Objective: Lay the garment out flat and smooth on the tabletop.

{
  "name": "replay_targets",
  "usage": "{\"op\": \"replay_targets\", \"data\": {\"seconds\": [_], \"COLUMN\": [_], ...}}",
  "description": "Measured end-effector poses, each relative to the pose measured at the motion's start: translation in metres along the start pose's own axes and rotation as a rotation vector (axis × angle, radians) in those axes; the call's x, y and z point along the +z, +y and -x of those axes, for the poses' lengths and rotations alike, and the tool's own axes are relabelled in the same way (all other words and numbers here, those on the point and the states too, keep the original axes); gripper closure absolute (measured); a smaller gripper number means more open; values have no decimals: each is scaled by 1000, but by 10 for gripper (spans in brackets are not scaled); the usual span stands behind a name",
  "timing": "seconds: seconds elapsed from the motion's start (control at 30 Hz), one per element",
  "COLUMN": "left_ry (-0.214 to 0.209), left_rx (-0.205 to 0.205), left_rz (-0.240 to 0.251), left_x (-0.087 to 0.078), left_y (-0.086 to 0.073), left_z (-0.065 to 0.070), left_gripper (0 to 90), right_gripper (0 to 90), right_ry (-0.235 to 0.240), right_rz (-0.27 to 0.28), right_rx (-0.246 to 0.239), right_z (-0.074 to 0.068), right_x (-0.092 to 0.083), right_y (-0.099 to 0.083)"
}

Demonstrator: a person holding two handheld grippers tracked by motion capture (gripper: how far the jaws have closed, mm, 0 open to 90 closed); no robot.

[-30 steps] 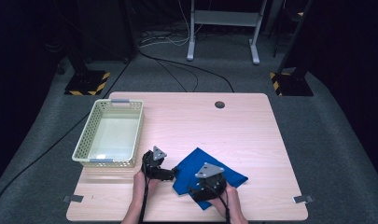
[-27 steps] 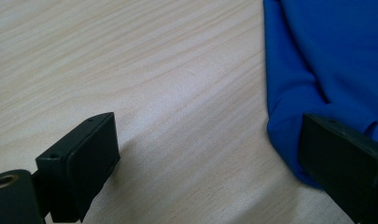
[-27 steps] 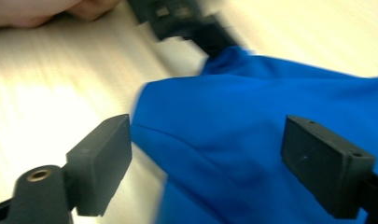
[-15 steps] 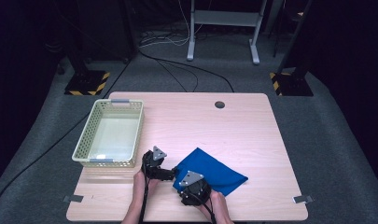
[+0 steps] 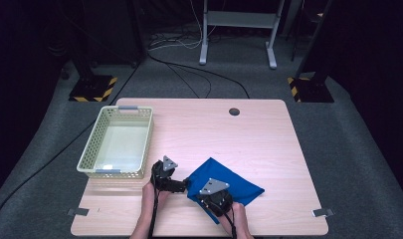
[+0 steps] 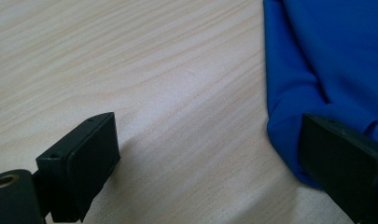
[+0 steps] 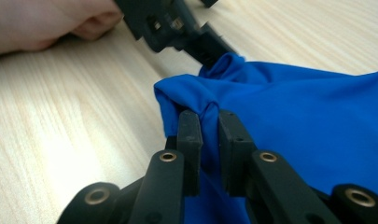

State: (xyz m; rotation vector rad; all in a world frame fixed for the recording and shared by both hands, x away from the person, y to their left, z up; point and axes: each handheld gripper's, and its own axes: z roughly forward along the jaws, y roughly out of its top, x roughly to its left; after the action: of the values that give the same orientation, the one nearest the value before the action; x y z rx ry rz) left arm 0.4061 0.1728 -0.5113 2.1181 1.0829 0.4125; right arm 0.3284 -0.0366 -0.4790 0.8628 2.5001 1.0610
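A blue cloth [image 5: 234, 184] lies crumpled on the near part of the wooden table [image 5: 249, 139]. My right gripper [image 5: 201, 193] is at the cloth's near-left corner. In the right gripper view its jaws have just been closing and my right gripper [image 7: 210, 122] is now shut on a raised fold of the blue cloth [image 7: 308, 112]. My left gripper [image 5: 185, 185] rests just left of the cloth. In the left gripper view my left gripper [image 6: 210, 140] stands wide open over bare wood, one jaw touching the edge of the blue cloth [image 6: 326, 60]. Nothing lies between its jaws.
A pale perforated basket [image 5: 112, 173] sits on the table's left side, close behind my left hand [image 5: 149, 191]. A round cable hole [image 5: 234, 111] is near the far edge. Bare wood stretches to the right and behind the cloth. Stands and cables are on the floor beyond.
My right gripper has shifted slightly over the cloth's near-left corner and closed on it, bunching the fabric there. The left gripper has stayed put.
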Motion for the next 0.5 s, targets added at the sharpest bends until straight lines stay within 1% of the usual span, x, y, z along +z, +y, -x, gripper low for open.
{"op": "replay_targets", "data": {"seconds": [0.17,0.23,0.5], "left_ry": [-4,-6,-7], "left_rx": [-3,-1,-2], "left_rz": [0,0,1], "left_x": [0,0,0], "left_y": [0,0,0], "left_z": [-1,-1,-1], "left_gripper": [63,66,67], "right_gripper": [808,808,808], "right_ry": [-2,2,-22], "right_rz": [40,59,98], "right_rx": [35,59,108], "right_z": [10,16,34], "right_x": [-8,-11,-23], "right_y": [1,2,4]}}
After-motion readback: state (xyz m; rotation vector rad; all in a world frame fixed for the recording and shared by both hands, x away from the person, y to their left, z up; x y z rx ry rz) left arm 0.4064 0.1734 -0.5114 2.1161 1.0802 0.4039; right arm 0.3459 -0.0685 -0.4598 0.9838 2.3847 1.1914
